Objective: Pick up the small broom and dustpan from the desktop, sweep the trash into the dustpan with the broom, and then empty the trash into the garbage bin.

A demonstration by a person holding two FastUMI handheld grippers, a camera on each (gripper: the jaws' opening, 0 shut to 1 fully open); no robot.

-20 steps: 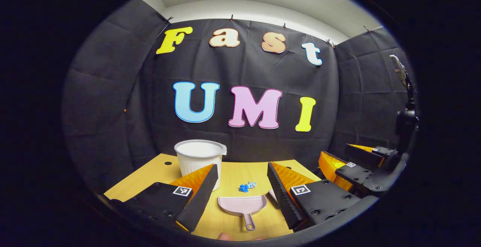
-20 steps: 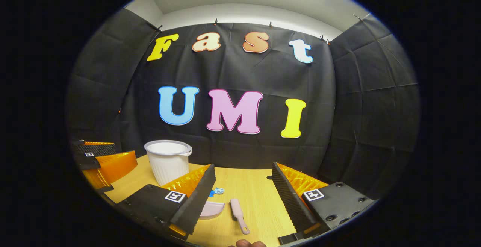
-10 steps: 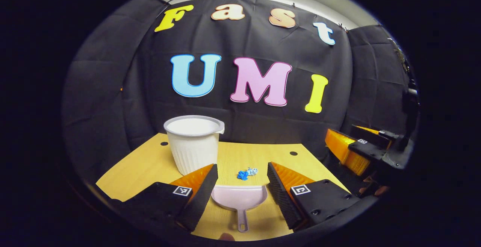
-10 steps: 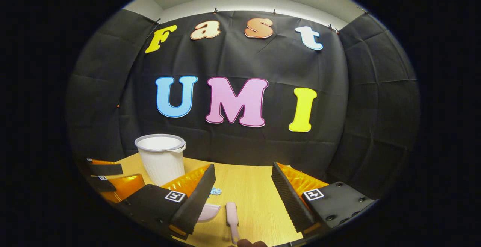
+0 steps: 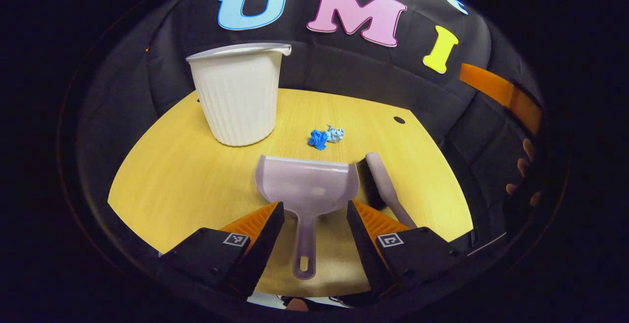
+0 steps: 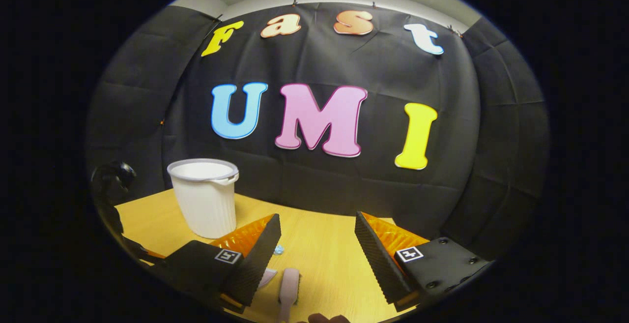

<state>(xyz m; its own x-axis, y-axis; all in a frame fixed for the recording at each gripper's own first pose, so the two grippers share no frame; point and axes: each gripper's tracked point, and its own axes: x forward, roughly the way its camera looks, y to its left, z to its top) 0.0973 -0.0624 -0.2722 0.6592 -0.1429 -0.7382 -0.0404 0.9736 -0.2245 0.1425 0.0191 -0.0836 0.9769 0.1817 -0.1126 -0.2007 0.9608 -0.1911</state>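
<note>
Now the left claw [image 5: 314, 215] is wide open, low in the frame, with the dustpan [image 5: 305, 185] handle between its fingers, not touching. Blue trash [image 5: 324, 137] lies above it, the white bin [image 5: 238, 97] upper left. The right claw [image 6: 317, 244] is wide too, above the broom [image 6: 289, 288].

The right claw [image 6: 317, 244] is hovering above the wooden surface [image 6: 324, 259], its two fingers standing wide apart with nothing between them. A pale pink broom [image 6: 289, 286] is lying on the surface just below the gap — beside it, a sliver of the dustpan [image 6: 268, 278] is peeking out from behind the left finger. A bit of blue trash [image 6: 278, 249] is sitting nearby. A white ribbed garbage bin [image 6: 204, 197] is standing upright farther back at the left.
</note>
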